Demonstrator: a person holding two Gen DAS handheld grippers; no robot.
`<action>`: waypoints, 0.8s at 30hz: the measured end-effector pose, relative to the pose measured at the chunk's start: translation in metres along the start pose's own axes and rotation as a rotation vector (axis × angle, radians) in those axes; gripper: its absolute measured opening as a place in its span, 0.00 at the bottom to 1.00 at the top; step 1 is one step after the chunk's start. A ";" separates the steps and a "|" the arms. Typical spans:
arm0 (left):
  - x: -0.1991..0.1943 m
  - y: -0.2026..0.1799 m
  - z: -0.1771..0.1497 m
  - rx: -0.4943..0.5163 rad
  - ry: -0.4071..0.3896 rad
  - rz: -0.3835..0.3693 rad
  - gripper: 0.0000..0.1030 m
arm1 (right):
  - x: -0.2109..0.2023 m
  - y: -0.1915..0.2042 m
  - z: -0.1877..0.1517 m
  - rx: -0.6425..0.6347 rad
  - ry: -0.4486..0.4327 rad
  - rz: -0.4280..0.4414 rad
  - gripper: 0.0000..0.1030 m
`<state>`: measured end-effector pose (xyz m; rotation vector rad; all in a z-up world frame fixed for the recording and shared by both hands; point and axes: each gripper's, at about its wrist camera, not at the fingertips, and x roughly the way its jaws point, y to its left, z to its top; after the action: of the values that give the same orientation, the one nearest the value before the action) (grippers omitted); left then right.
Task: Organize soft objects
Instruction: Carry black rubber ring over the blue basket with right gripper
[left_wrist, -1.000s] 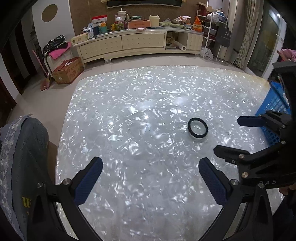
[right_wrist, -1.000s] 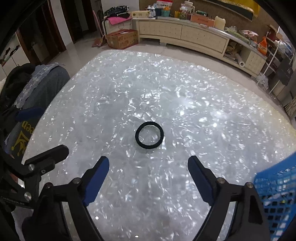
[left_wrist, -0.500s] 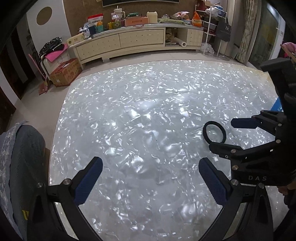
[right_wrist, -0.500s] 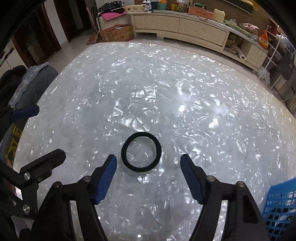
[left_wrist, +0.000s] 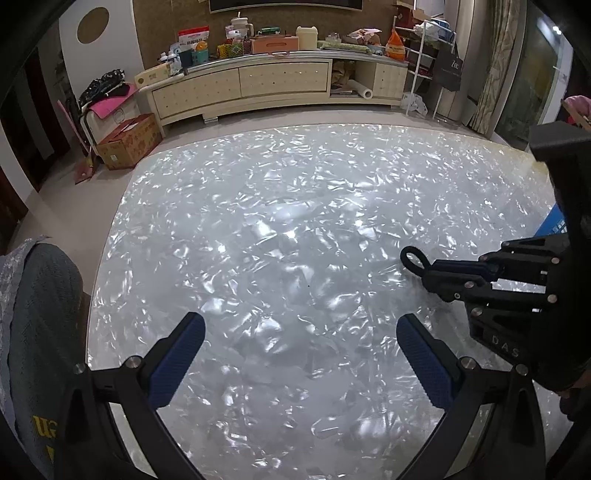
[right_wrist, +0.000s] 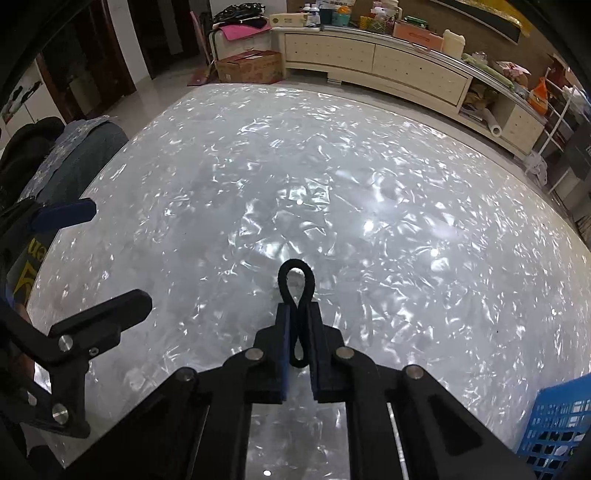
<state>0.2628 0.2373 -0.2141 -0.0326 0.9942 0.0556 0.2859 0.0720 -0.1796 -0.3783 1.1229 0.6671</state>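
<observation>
A black elastic hair band (right_wrist: 296, 275) is squeezed flat between the fingers of my right gripper (right_wrist: 298, 314), its loop sticking out past the tips. The right gripper is shut on it, low over the shiny white table (right_wrist: 332, 184). In the left wrist view the same band (left_wrist: 414, 257) pokes out of the right gripper (left_wrist: 430, 275) at the right. My left gripper (left_wrist: 299, 343) is open and empty over the table's near left part; its fingers also show in the right wrist view (right_wrist: 62, 216).
A blue plastic basket stands at the table's right edge (right_wrist: 557, 421), partly seen behind the right gripper (left_wrist: 552, 227). A grey garment on a chair (left_wrist: 33, 332) lies at the left edge. A long cream cabinet (left_wrist: 277, 85) and a cardboard box (left_wrist: 129, 140) stand beyond the table.
My right gripper has moved forward over the hair band and shut on it, flattening the round ring into a narrow loop. The left gripper has stayed open.
</observation>
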 end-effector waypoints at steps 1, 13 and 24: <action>-0.001 0.000 -0.001 0.000 -0.001 0.001 1.00 | -0.001 0.000 -0.002 0.006 -0.001 -0.001 0.07; -0.045 -0.032 -0.004 -0.001 -0.023 -0.018 1.00 | -0.076 -0.004 -0.025 0.054 -0.059 0.032 0.07; -0.121 -0.095 -0.004 0.018 -0.089 -0.068 1.00 | -0.171 -0.034 -0.070 0.126 -0.157 0.012 0.08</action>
<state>0.1997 0.1382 -0.1142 -0.0470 0.9037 -0.0140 0.2136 -0.0458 -0.0526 -0.2075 1.0127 0.6223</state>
